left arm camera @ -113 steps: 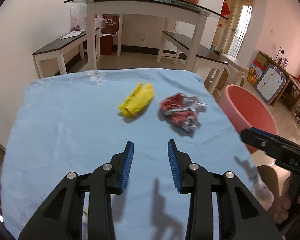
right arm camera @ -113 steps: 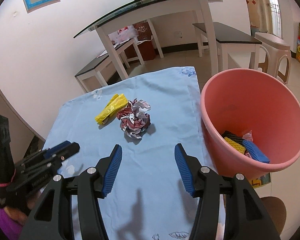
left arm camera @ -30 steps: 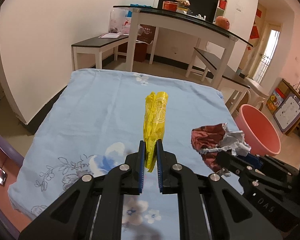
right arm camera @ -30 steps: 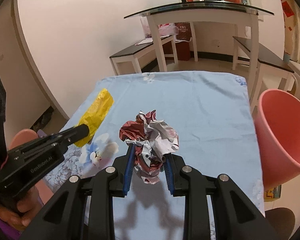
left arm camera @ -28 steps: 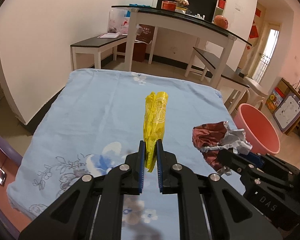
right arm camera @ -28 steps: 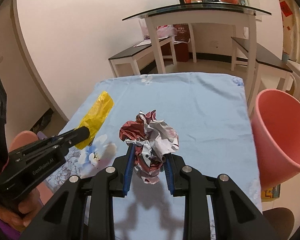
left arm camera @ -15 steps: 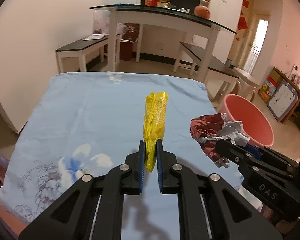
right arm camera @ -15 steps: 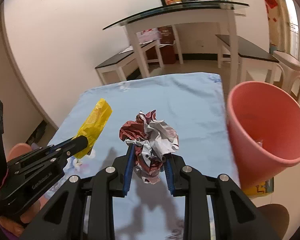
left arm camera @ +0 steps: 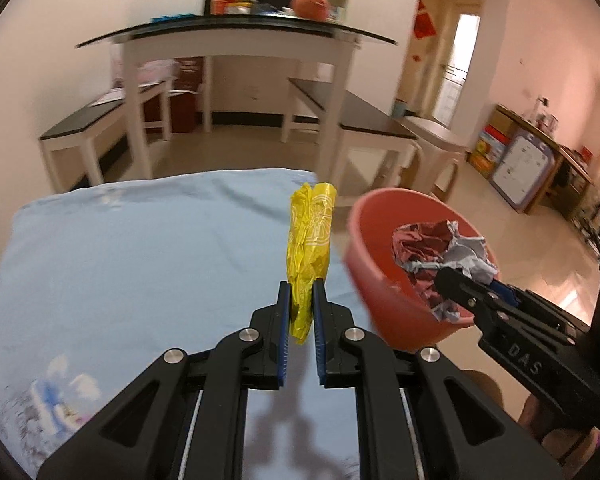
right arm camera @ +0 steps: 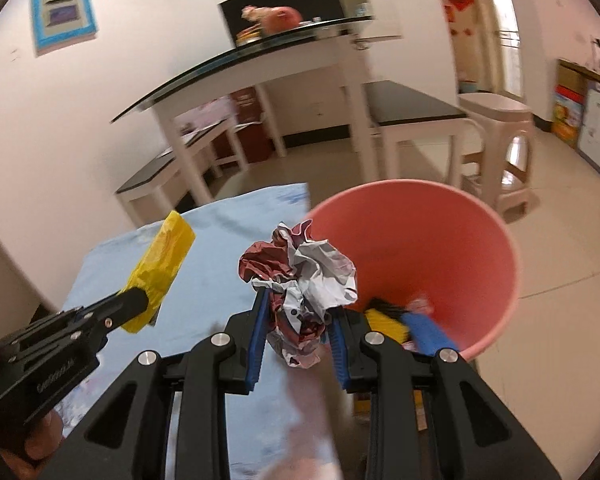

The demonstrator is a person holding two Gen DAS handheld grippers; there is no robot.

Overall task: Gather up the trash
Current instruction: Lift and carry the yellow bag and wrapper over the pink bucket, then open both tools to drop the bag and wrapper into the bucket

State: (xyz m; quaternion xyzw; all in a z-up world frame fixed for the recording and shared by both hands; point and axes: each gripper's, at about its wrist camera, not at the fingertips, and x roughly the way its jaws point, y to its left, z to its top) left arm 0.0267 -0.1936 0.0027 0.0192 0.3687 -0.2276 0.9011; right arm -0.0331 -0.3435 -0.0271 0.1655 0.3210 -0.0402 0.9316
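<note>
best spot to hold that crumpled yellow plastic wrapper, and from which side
Grip one end of the crumpled yellow plastic wrapper, coming in along its length, as the left gripper does: it is long and flattened, so the jaws close across its thin faces.

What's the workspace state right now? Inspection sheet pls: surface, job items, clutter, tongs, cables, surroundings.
Surface: table under blue floral cloth; nothing seen lying on it.
Job's things: yellow wrapper and crumpled paper ball, both held in the air; pink bin beside the table, trash already inside.
Clutter: nothing seen.
Grippers: left tongs shut on yellow wrapper; right tongs shut on crumpled paper ball, near the bin's rim.
Cables: nothing seen.
Surroundings: glass-top table, benches, stool.
</note>
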